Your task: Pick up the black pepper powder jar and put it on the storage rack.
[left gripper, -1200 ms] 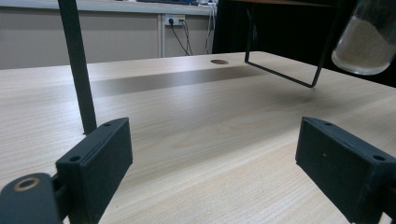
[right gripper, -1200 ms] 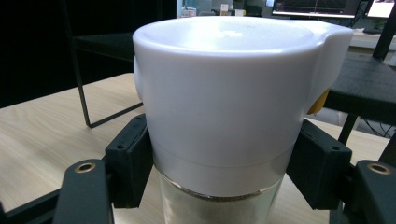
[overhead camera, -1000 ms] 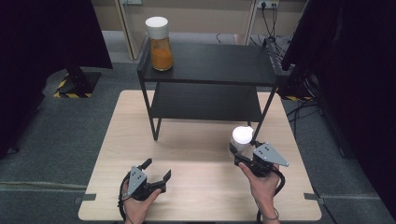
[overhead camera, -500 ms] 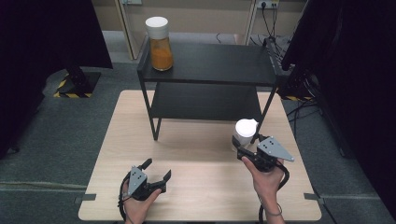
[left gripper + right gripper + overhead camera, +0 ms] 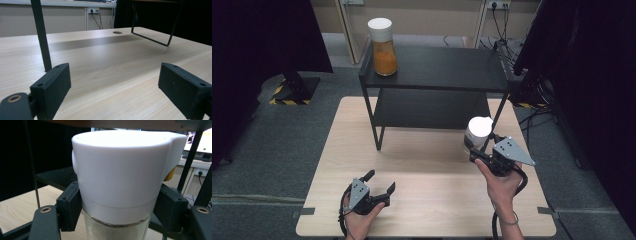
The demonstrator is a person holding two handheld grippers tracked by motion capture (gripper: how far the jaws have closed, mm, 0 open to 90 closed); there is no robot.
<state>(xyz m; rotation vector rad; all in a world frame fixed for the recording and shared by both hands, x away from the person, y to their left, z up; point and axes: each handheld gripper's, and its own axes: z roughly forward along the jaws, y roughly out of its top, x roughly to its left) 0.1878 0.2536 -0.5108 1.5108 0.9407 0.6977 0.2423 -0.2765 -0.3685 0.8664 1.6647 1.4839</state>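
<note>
White-lidded jar (image 5: 117, 182), no label readable, clamped in right hand-held gripper (image 5: 479, 150); left hand-held gripper (image 5: 378, 183) gapes empty.

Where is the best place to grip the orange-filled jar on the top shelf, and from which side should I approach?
Grip the orange-filled jar around its body, just under the white lid. It stands upright near the front left corner of the black shelf, so probably come level from the table side.

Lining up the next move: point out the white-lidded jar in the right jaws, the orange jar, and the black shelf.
white-lidded jar (image 5: 478, 127), high view, lid top.
orange jar (image 5: 385, 56), high view, glass body.
black shelf (image 5: 447, 67), high view, top board.
</note>
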